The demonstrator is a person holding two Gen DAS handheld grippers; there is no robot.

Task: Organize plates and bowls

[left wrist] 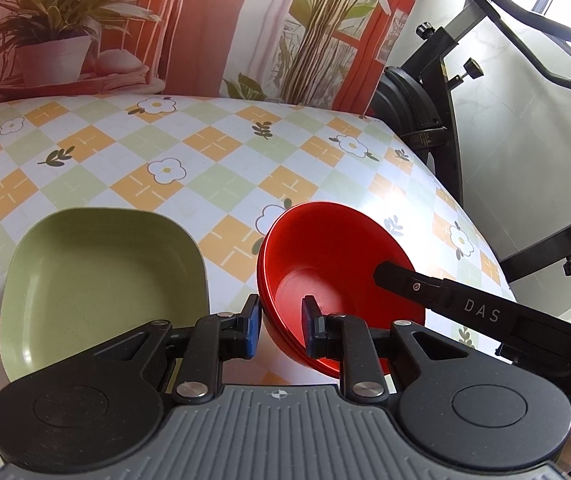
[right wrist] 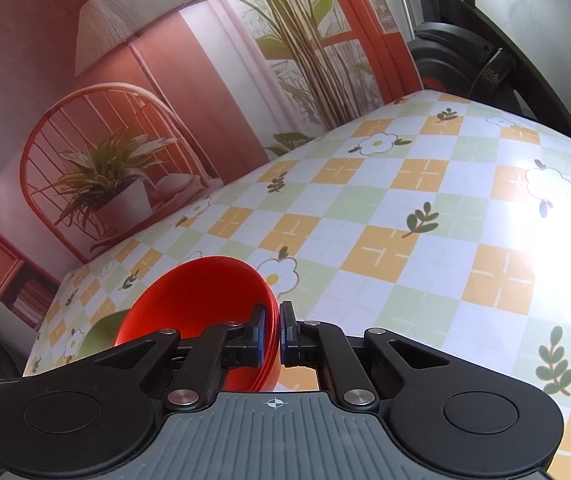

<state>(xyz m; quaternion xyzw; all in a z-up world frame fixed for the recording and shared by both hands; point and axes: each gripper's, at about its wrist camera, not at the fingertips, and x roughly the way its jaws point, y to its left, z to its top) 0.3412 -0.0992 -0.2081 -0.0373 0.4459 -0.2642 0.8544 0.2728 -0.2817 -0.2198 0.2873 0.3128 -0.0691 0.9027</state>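
The red bowl stack (left wrist: 325,276) sits tilted above the checked tablecloth (left wrist: 205,152), its opening facing roughly 11 o'clock in the left wrist view. Edge lines on the rim suggest several nested bowls; the exact count cannot be told.

Right gripper (right wrist: 272,332): clamped on the rim of the red bowl stack. One pad sits inside the wall, the other outside, with the rim pinched between them at the stack's 4 o'clock side. This gripper carries the load.

Left gripper (left wrist: 281,326): jaws apart, straddling the near rim at the 7 o'clock side of the stack. One blue pad (left wrist: 253,330) stands just outside the wall; the other lies inside the bowl. Contact with the wall cannot be confirmed, so treat this gripper as released.

The green plate (left wrist: 101,280) lies flat on the tablecloth, just beside the stack, at 9 o'clock from the left gripper. It is empty.

Governing relation: the plate lies to the left of the held stack, on the left gripper's side. Judgement: the likely next step sets the stack down on or beside the plate; levelling the tilted stack comes first.
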